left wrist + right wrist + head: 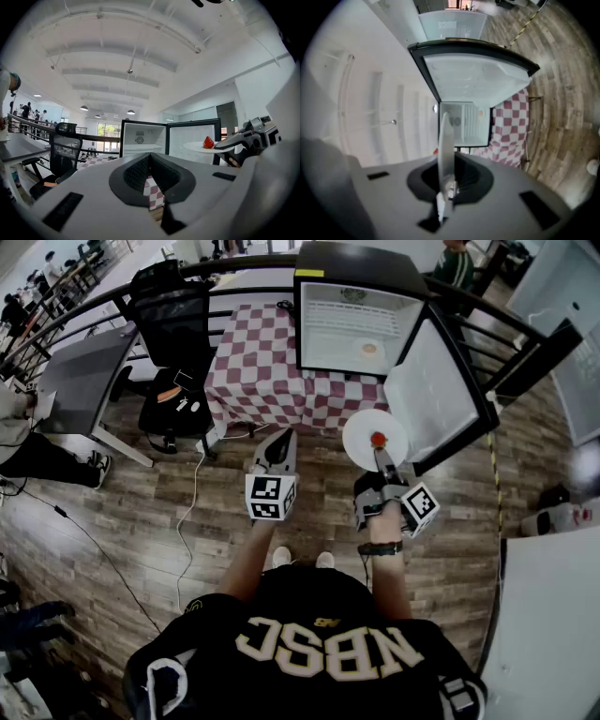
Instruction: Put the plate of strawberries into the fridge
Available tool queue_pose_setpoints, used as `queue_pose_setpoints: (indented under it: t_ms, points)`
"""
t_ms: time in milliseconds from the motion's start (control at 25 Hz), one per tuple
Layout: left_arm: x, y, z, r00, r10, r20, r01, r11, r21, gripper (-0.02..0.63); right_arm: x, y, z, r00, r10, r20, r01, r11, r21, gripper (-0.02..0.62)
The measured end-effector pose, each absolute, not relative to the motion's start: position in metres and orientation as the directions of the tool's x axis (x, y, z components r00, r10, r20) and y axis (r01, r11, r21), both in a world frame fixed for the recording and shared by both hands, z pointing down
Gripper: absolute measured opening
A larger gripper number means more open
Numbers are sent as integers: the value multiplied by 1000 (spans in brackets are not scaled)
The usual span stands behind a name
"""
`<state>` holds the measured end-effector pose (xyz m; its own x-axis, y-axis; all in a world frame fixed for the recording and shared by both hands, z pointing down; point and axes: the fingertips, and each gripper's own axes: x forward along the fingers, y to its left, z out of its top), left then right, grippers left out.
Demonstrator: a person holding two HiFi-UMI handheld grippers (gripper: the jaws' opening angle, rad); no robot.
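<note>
Wood floor (141, 512) underlies right gripper (381, 459) pinching plate (361, 432) (one strawberry (378, 439) aboard)

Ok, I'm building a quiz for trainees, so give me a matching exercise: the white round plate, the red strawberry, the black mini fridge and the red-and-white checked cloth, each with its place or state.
1. white round plate
2. red strawberry
3. black mini fridge
4. red-and-white checked cloth

A. door swung open
B. draped left of the fridge
C. rim clamped in the right gripper
D. resting on the plate

Pairs: 1-C, 2-D, 3-A, 4-B.
</note>
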<state>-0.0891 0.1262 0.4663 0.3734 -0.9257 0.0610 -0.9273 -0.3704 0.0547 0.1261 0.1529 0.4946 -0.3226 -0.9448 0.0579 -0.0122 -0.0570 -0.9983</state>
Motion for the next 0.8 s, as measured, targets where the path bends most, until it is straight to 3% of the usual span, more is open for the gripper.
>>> queue_pose_setpoints:
  t_ms: [800]
  points:
    - [-51,124,467,398,-916,56,-915,-393,89,17,148,157,501,-332,-942,48,15,-57,-998,28]
